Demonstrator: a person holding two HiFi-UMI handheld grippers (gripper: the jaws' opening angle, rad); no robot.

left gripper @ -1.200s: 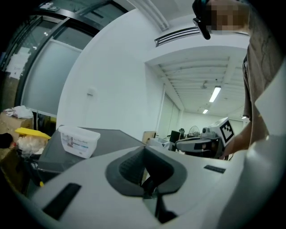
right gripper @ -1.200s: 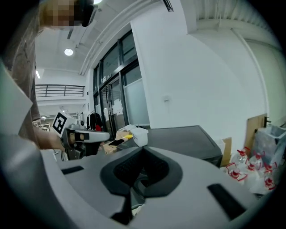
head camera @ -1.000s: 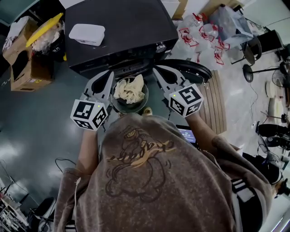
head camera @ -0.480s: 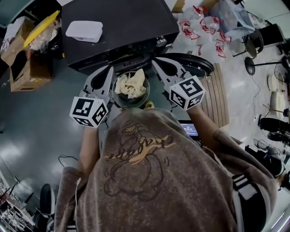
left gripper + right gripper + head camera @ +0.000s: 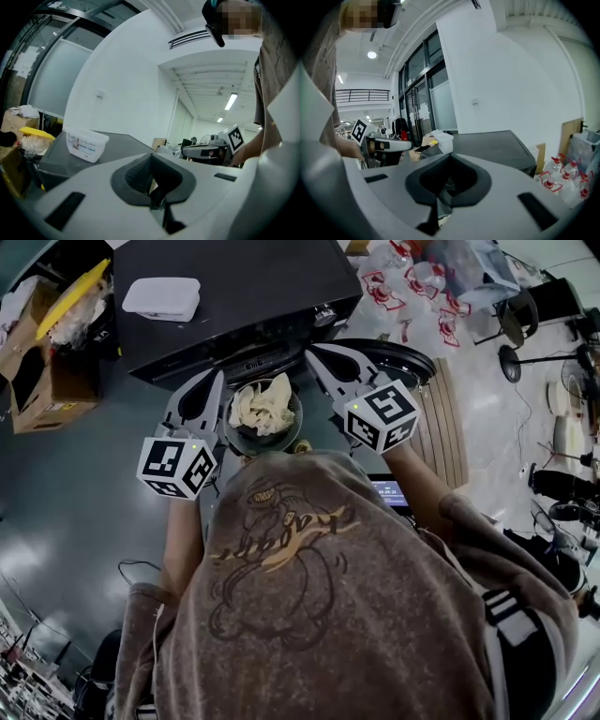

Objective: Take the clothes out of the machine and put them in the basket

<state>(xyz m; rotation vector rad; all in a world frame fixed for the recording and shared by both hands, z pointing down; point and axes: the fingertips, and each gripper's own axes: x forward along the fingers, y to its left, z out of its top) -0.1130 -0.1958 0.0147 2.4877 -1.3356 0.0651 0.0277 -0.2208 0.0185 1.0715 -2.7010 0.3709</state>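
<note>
A round dark basket [image 5: 284, 441] with a cream bundle of clothes [image 5: 262, 405] stands in front of the black machine [image 5: 234, 287], right below me. The machine's round door [image 5: 405, 359] hangs open to the right. My left gripper [image 5: 212, 382] is just left of the basket, my right gripper [image 5: 315, 355] just right of it, both pointing at the machine's front. In the left gripper view the jaws of the left gripper [image 5: 157, 199] meet with nothing between them. The right gripper [image 5: 439, 199] looks the same in its own view. The drum opening is hidden.
A white lidded tub [image 5: 161, 298] sits on the machine's top. Open cardboard boxes [image 5: 45, 381] stand at the left. Wrapped water bottles [image 5: 422, 282] lie at the back right, with a slatted wooden board [image 5: 441, 442] beside the door. Cables and stands crowd the right edge.
Both grippers keep their places either side of the basket, and the clothes lie as before. Only the head view has drifted a little.
</note>
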